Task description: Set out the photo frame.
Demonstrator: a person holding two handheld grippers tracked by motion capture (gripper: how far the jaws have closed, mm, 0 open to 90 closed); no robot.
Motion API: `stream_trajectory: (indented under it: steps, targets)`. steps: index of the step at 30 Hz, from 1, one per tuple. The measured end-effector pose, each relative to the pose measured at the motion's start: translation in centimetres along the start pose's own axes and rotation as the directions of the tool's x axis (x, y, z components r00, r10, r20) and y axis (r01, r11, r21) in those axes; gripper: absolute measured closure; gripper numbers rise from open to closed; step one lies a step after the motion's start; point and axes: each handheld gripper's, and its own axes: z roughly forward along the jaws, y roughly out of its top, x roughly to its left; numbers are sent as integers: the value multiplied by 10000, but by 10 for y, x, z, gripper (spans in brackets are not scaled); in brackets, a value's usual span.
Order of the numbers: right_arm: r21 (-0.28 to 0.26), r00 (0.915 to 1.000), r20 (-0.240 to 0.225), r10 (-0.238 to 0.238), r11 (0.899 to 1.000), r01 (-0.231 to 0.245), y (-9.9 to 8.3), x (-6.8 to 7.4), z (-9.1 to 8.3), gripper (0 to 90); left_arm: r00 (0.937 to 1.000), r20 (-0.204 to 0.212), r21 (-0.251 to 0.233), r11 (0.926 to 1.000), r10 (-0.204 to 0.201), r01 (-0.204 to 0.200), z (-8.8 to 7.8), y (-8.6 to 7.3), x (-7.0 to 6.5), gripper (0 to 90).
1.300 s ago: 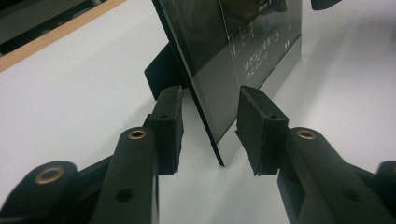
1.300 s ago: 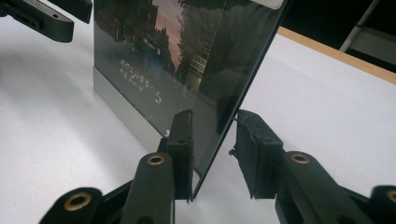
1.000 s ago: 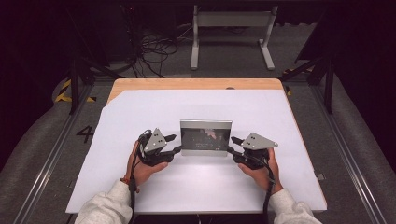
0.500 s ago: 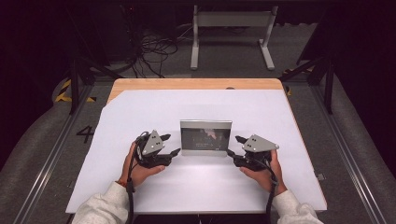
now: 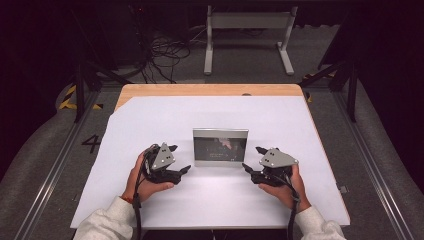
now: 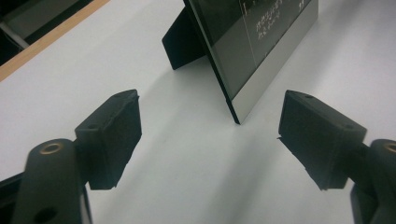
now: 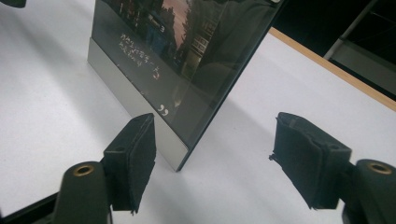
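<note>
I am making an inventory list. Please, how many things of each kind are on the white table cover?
Picture frame, standing on its rear prop: 1
Grippers, jaws open, clear of the frame: 2 (left gripper, right gripper)
Total: 3

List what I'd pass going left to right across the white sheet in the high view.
left gripper → standing picture frame → right gripper
</note>
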Motion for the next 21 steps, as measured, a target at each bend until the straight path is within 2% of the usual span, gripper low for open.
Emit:
stream_trajectory:
  steps: [4, 6, 12, 21]
  targets:
    - [75, 10000, -25, 48, 10000, -48, -3, 0, -1, 245, 10000, -61, -91, 9999, -42, 42, -3, -2, 2, 177]
    - [86, 10000, -27, 42, 10000, -42, -3, 0, -2, 241, 9998, -184, -9, 10000, -41, 41, -4, -4, 1, 172]
    - [64, 10000, 33, 41, 10000, -41, -5, 0, -4, 211, 9997, -182, -1, 9998, 174, -174, -7, -8, 0, 152]
    - [113, 9997, 213, -83, 9999, 81, -9, 0, -8, 179, 9996, -196, 9, 9998, 207, -207, -12, -12, 0, 140]
